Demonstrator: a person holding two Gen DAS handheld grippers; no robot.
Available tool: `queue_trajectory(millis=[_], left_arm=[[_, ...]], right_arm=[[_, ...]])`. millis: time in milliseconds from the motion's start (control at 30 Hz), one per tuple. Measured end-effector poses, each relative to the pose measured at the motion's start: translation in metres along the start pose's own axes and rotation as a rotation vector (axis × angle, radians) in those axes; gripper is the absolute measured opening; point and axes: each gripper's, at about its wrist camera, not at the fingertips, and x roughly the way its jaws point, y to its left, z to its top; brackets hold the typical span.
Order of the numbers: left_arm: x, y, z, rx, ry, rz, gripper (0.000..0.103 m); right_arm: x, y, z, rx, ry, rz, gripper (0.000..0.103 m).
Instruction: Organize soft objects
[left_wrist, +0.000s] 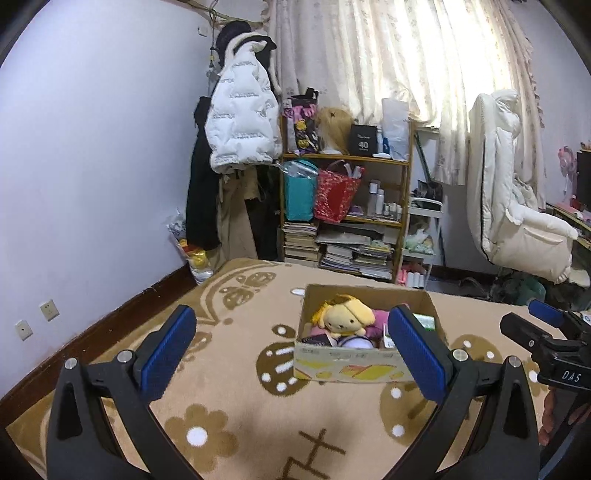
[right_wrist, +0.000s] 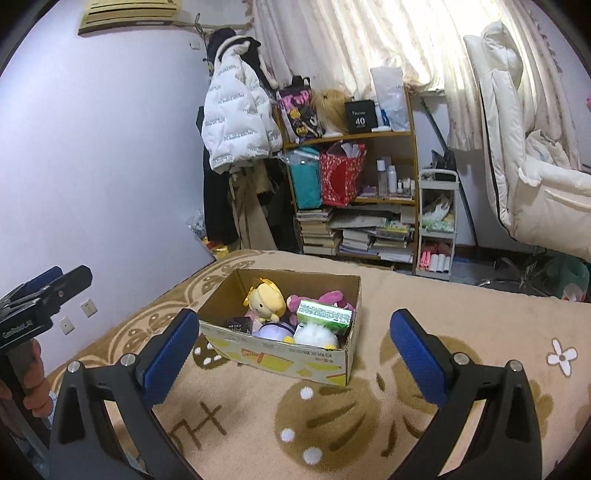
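A cardboard box (left_wrist: 343, 363) sits on a tan patterned blanket (left_wrist: 229, 406); it also shows in the right wrist view (right_wrist: 280, 356). Inside lie a yellow plush doll (left_wrist: 345, 319) (right_wrist: 264, 301), a pink plush (right_wrist: 317, 299), a white plush (right_wrist: 316, 336), a purple plush (right_wrist: 275, 330) and a green-and-white pack (right_wrist: 325, 314). My left gripper (left_wrist: 291, 350) is open and empty, held short of the box. My right gripper (right_wrist: 295, 354) is open and empty, also short of the box. Each gripper shows at the other view's edge.
A wooden shelf (left_wrist: 347, 206) with bags, bottles and stacked books stands beyond the bed. Coats (left_wrist: 240, 122) hang at the wall to its left. A white padded chair (left_wrist: 517, 206) and a small cart (right_wrist: 437, 225) stand on the right.
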Motion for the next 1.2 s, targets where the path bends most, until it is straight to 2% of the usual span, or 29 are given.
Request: queue_trajectory(millis=[133, 233, 400, 800, 1200], left_arm=[[-0.003, 0.004, -0.012, -0.017, 0.002, -0.058, 0.103], [-0.005, 0.007, -0.019, -0.025, -0.012, -0.07, 0.103], [-0.004, 0.007, -0.031, -0.009, -0.009, -0.046, 0.103], [0.011, 0.003, -0.05, -0.01, 0.07, -0.027, 0.103], [0.014, -0.011, -0.053, 0.046, 0.078, -0.034, 0.103]], right_arm=[[-0.004, -0.001, -0.012, 0.02, -0.015, 0.003, 0.103], [-0.008, -0.002, -0.019, 0.018, -0.029, -0.007, 0.103], [-0.006, -0.006, -0.031, 0.023, -0.01, -0.024, 0.103], [-0.007, -0.014, -0.036, 0.053, -0.004, -0.047, 0.103], [-0.005, -0.014, -0.038, 0.051, 0.001, -0.046, 0.103]])
